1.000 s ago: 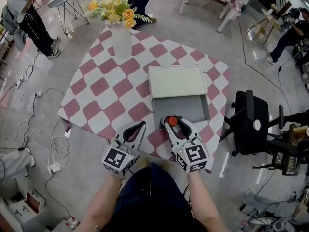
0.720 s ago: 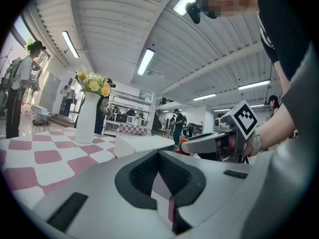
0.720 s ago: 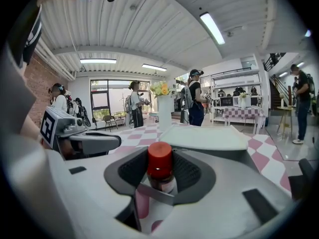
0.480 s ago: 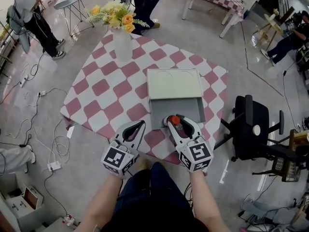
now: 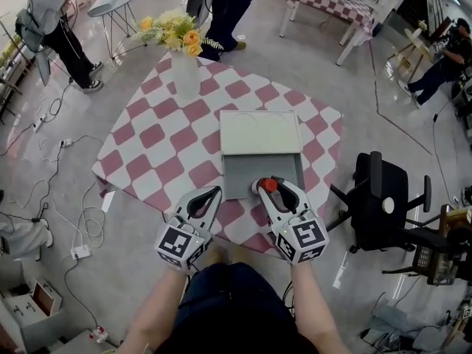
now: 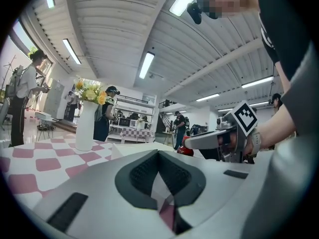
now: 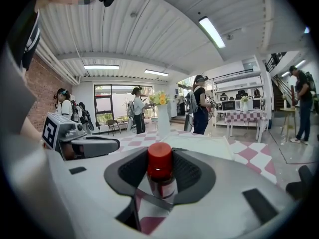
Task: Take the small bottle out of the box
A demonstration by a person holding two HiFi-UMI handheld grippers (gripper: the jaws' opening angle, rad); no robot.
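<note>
A small dark bottle with a red cap (image 5: 269, 185) (image 7: 160, 171) stands upright between the pads of my right gripper (image 5: 270, 186) (image 7: 160, 178), which is shut on it. It hangs over the near edge of the open grey box (image 5: 251, 177), whose pale lid (image 5: 259, 131) lies flat behind the tray. My left gripper (image 5: 215, 191) (image 6: 159, 156) floats to the left of the right one, over the checked tablecloth (image 5: 162, 146). Its tips meet and nothing is between them. The right gripper and the red cap (image 6: 185, 148) also show in the left gripper view.
A white vase of yellow flowers (image 5: 184, 72) stands at the table's far corner. A black office chair (image 5: 380, 198) is close to the table's right side. Cables (image 5: 66, 198) trail on the floor at left. People stand beyond the table.
Both grippers have risen a little and drawn slightly toward me. The right one carries the bottle with it, and its grip looks the same.
</note>
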